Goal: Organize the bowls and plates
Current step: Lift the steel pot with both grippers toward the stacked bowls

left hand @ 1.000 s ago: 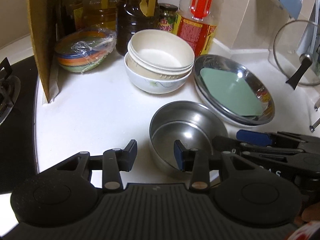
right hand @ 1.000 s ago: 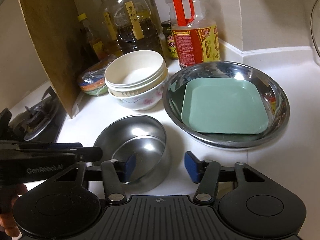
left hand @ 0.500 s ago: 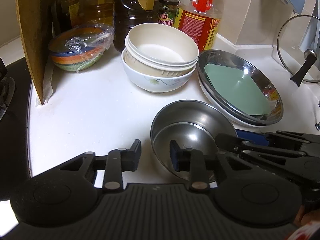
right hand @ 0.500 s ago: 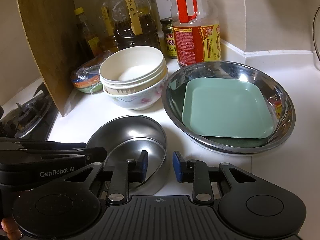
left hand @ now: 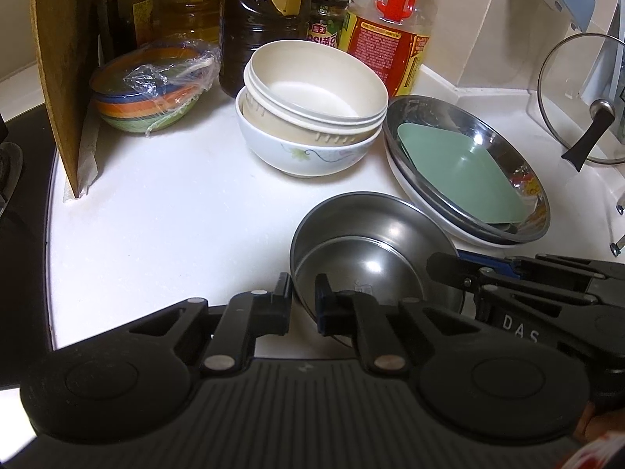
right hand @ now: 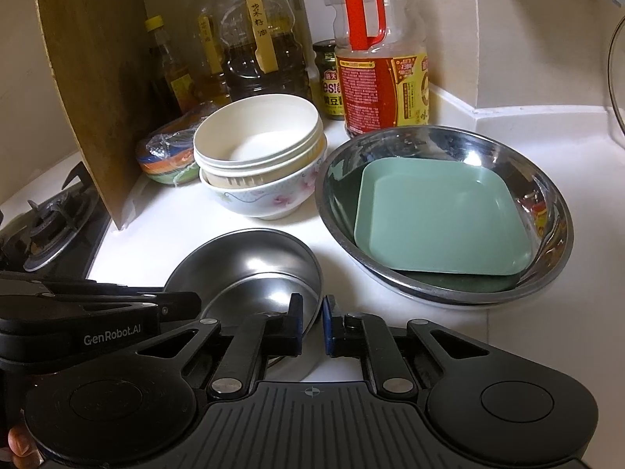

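A small steel bowl (left hand: 367,250) (right hand: 254,262) sits on the white counter. My left gripper (left hand: 304,293) is shut on its near left rim. My right gripper (right hand: 312,314) is shut on its near right rim. Behind it stands a stack of cream bowls in a white flowered bowl (left hand: 308,117) (right hand: 261,172). To the right a green square plate (left hand: 465,179) (right hand: 441,219) lies in a large steel basin (left hand: 535,195) (right hand: 554,211).
Colourful wrapped bowls (left hand: 152,90) sit at the back left beside a wooden cutting board (left hand: 62,70). Oil bottles (right hand: 254,39) and a red-capped bottle (right hand: 379,74) line the wall. A gas stove (right hand: 47,226) is at the left, a glass lid (left hand: 582,97) at the right.
Both grippers have closed from open onto the steel bowl's rim, one on each side. Both views have moved slightly closer to the bowl.
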Tool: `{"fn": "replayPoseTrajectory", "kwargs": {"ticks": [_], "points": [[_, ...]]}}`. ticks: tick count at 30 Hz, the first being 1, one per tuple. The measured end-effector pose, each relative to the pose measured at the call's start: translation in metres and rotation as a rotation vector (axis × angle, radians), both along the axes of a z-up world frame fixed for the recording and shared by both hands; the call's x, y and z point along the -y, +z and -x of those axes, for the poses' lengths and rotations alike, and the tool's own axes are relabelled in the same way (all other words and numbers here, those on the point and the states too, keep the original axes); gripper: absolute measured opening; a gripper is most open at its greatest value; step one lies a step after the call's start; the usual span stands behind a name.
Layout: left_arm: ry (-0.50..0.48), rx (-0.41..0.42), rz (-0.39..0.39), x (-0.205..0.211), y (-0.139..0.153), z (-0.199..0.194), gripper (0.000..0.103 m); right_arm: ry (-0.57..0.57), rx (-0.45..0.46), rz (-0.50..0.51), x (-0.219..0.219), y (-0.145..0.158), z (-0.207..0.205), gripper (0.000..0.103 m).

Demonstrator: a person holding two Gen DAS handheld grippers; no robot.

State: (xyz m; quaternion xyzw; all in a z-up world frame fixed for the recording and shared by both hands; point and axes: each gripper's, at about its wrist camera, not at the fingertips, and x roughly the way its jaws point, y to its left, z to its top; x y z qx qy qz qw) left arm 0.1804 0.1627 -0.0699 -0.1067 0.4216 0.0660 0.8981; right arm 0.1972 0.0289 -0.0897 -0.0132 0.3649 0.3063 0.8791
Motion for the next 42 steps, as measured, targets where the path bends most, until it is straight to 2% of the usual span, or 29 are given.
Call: {"fn": "replayPoseTrajectory", "kwargs": {"ticks": [23, 35, 42], "points": [[0.013, 0.063, -0.013, -0.003, 0.023, 0.018, 0.01, -0.001, 0.024, -0.043, -0.001, 0.013, 0.01, 0.007], [0.015, 0.134, -0.021, -0.003, 0.058, 0.022, 0.01, 0.006, 0.069, -0.093, 0.004, 0.046, 0.01, 0.007], [0.016, 0.196, -0.034, -0.008, 0.081, 0.007, 0.01, 0.018, 0.102, -0.134, 0.005, 0.073, -0.004, 0.007]]}}
